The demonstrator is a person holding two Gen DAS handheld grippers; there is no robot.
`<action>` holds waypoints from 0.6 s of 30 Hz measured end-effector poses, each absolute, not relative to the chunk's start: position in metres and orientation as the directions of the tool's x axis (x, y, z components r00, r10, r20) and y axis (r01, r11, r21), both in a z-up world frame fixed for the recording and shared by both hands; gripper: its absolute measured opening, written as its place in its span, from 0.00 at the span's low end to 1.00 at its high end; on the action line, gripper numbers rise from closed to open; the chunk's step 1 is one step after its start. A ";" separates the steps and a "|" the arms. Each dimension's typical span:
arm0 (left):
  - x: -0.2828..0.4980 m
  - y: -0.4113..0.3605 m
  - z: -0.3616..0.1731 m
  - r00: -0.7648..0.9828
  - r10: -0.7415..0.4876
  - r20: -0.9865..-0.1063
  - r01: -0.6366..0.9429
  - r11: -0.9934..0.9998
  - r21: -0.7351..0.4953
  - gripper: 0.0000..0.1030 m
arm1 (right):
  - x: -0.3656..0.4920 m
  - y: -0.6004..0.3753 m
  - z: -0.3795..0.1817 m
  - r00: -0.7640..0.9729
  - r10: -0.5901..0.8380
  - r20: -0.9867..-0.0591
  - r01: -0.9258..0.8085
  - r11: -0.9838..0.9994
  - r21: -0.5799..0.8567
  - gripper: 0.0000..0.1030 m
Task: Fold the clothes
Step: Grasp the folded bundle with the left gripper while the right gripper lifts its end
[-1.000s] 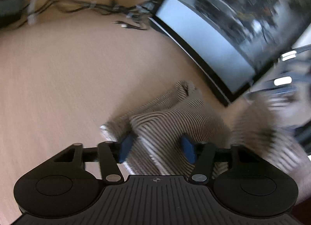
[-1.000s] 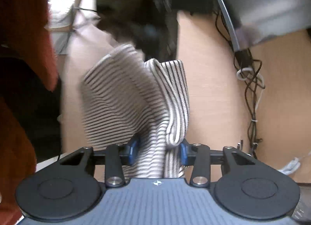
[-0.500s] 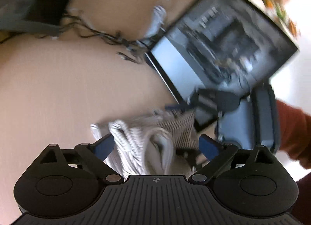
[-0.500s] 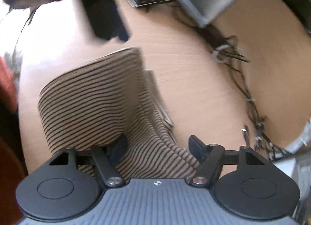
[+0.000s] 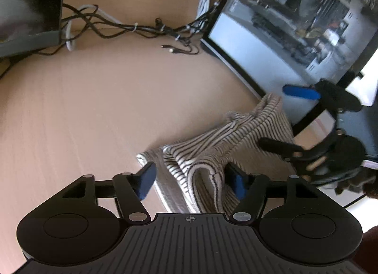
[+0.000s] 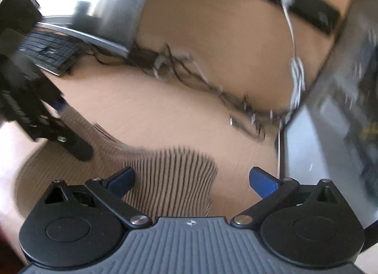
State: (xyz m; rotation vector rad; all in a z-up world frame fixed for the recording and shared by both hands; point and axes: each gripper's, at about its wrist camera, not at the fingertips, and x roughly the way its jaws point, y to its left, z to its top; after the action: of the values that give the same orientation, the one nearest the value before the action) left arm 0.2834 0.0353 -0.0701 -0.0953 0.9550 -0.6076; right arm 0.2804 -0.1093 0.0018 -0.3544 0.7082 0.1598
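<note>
A beige and black striped garment (image 5: pixel 219 148) lies bunched and partly folded on the wooden table (image 5: pixel 94 108). My left gripper (image 5: pixel 192 180) is open, its blue pads either side of a fold of the cloth without pinching it. My right gripper (image 6: pixel 191 179) is wide open above the striped garment (image 6: pixel 170 179), which lies flat under its left finger. The right gripper also shows in the left wrist view (image 5: pixel 304 120), open at the garment's far right. The left gripper shows blurred in the right wrist view (image 6: pixel 47 120), over the cloth's left part.
A computer case with a glass side (image 5: pixel 290 28) stands at the right, close to the garment. A tangle of cables (image 5: pixel 141 28) runs along the back. A keyboard (image 6: pixel 47 49) and a monitor base (image 6: pixel 94 14) sit at the back left.
Both grippers have let go of the garment and opened. The cloth has dropped from a raised drape to lie on the table. The right gripper has swung right.
</note>
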 end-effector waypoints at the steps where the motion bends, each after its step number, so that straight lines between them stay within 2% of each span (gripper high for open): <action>1: 0.285 0.035 -0.072 0.428 -0.517 -0.741 0.432 0.838 -0.335 0.74 | 0.281 -0.113 -0.006 0.747 0.027 -0.664 -0.239 0.943 -0.231 1.00; 8: 0.291 0.029 -0.072 0.440 -0.474 -0.762 0.426 0.858 -0.287 0.80 | 0.297 -0.135 -0.021 0.689 0.086 -0.719 -0.108 0.994 0.015 1.00; 11: 0.291 0.029 -0.072 0.445 -0.464 -0.766 0.425 0.862 -0.276 0.82 | 0.290 -0.148 -0.020 0.621 0.160 -0.767 -0.076 0.987 0.145 1.00; 14: 0.289 0.028 -0.070 0.456 -0.453 -0.766 0.429 0.866 -0.257 0.82 | 0.278 -0.154 -0.008 0.646 0.229 -0.728 -0.080 0.969 0.235 1.00; 16: 0.285 0.024 -0.067 0.476 -0.435 -0.764 0.447 0.868 -0.215 0.82 | 0.275 -0.153 -0.002 0.706 0.177 -0.686 -0.038 0.976 0.213 1.00; 18: 0.281 0.019 -0.064 0.497 -0.418 -0.761 0.463 0.869 -0.175 0.83 | 0.278 -0.149 -0.002 0.727 0.045 -0.685 0.051 0.992 0.119 1.00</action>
State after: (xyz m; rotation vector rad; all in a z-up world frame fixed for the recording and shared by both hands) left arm 0.2814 0.0186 -0.0639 0.0546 0.9057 -0.5338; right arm 0.2781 -0.1494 -0.0017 0.1326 0.7578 -0.0030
